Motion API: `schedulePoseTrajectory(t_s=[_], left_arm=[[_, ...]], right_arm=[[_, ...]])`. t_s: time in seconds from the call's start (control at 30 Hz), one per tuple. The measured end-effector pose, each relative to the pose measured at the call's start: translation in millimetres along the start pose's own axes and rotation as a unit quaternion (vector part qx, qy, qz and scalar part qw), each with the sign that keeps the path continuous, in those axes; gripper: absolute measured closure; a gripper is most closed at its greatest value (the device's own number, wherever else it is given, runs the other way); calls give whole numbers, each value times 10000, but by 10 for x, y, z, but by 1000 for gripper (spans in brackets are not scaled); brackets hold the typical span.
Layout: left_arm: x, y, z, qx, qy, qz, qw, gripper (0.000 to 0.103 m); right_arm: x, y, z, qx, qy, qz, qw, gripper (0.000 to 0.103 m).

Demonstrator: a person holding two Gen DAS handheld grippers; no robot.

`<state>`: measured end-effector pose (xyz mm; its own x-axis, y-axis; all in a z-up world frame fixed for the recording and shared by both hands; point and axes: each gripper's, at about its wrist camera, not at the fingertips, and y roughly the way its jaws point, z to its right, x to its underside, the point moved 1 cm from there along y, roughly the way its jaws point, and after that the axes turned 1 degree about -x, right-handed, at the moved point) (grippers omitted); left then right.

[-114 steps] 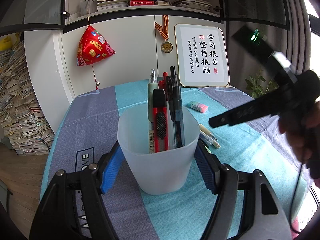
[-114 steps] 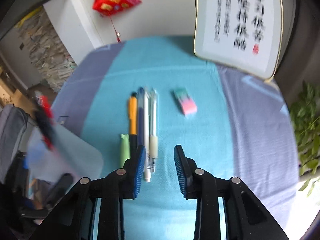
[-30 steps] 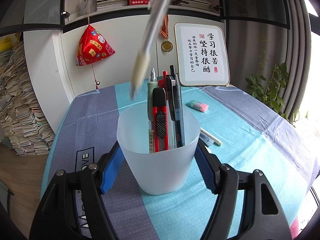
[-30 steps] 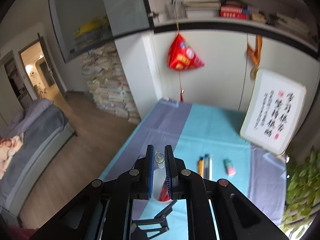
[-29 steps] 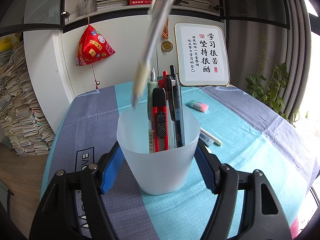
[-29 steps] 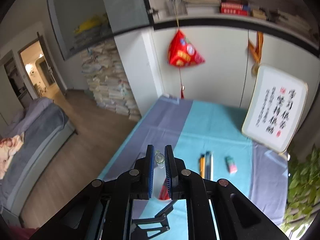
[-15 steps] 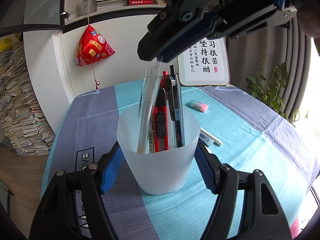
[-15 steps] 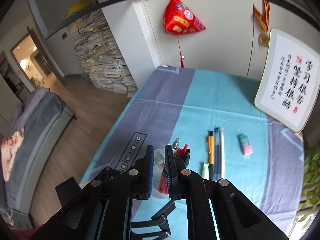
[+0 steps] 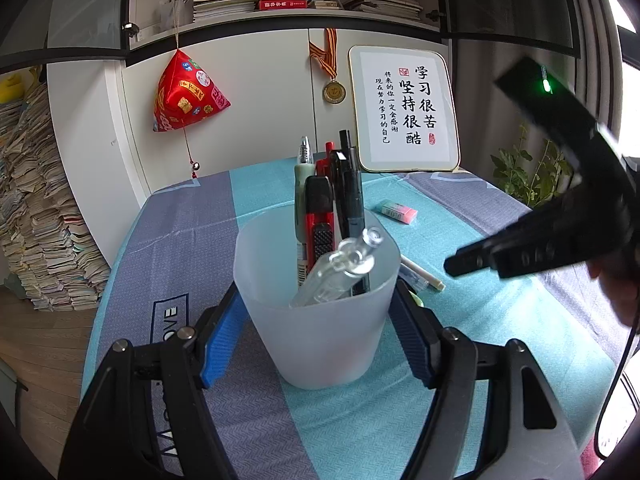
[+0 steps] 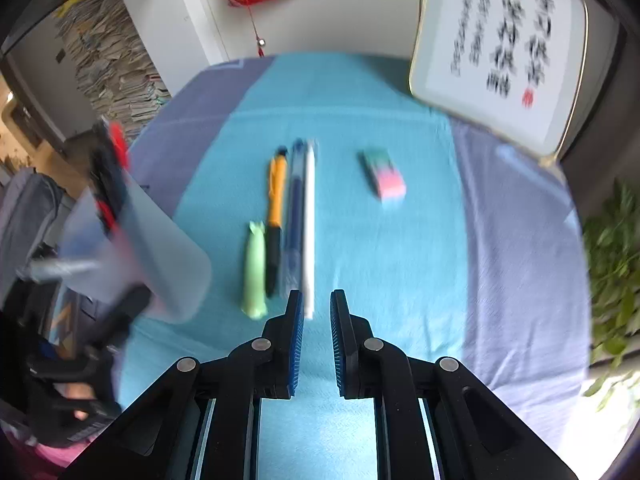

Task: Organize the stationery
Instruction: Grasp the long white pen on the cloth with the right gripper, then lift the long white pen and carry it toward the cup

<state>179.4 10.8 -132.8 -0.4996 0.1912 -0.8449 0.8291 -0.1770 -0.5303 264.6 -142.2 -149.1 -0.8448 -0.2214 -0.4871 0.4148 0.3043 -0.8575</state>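
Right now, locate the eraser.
The pink-and-green eraser lies on the teal cloth, right of the pen row, near the framed calligraphy board.

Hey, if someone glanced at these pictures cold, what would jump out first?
Probably the frosted cup clamped in the left gripper, crammed with pens and a red utility knife. Next, the row of pens on the teal cloth ahead of the right gripper, with a pink-green eraser beside them.

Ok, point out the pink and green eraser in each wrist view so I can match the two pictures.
Left wrist view: the eraser lies on the teal cloth right of centre, beyond the cup, below the framed calligraphy board.
Right wrist view: the eraser sits above centre, right of the row of pens.
Shared landmark: the framed calligraphy board, behind the eraser in both.
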Motion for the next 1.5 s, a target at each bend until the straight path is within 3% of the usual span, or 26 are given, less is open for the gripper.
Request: schedulePoseTrajectory(t_s=[0.17,0.3,0.33,0.57,0.87,1.03,1.2,1.27,1.33,1.5], left_arm=[[-2,8,7,-30,18,-12,10000,33],[1,15,6,-21,11,-27,10000,33],[2,17,11,-19,7,-32,10000,33],[2,15,3,-14,2,-38,10000,33],[2,17,6,-16,2,-37,10000,33],[2,15,4,-18,2,-37,10000,33],[5,21,10,-32,19,-59,10000,33],[4,22,10,-28,14,-60,10000,33],[4,22,9,-22,7,-60,10000,33],[7,25,13,-9,0,-61,10000,33]], right_arm=[[58,76,-39,-121,-203,147,9996,91],[98,226,-150,67,-543,-33,9985,91],[88,220,-168,134,-618,112,9979,91],[116,81,12,386,-297,82,9988,95],[784,-329,341,587,-540,-560,9952,95],[940,-329,456,720,-489,-677,9939,95],[711,-338,475,618,-278,-304,9972,93],[487,-264,456,610,-324,-208,9974,88],[298,-152,419,648,-407,-225,9968,68],[-108,190,425,630,-485,-300,9964,65]])
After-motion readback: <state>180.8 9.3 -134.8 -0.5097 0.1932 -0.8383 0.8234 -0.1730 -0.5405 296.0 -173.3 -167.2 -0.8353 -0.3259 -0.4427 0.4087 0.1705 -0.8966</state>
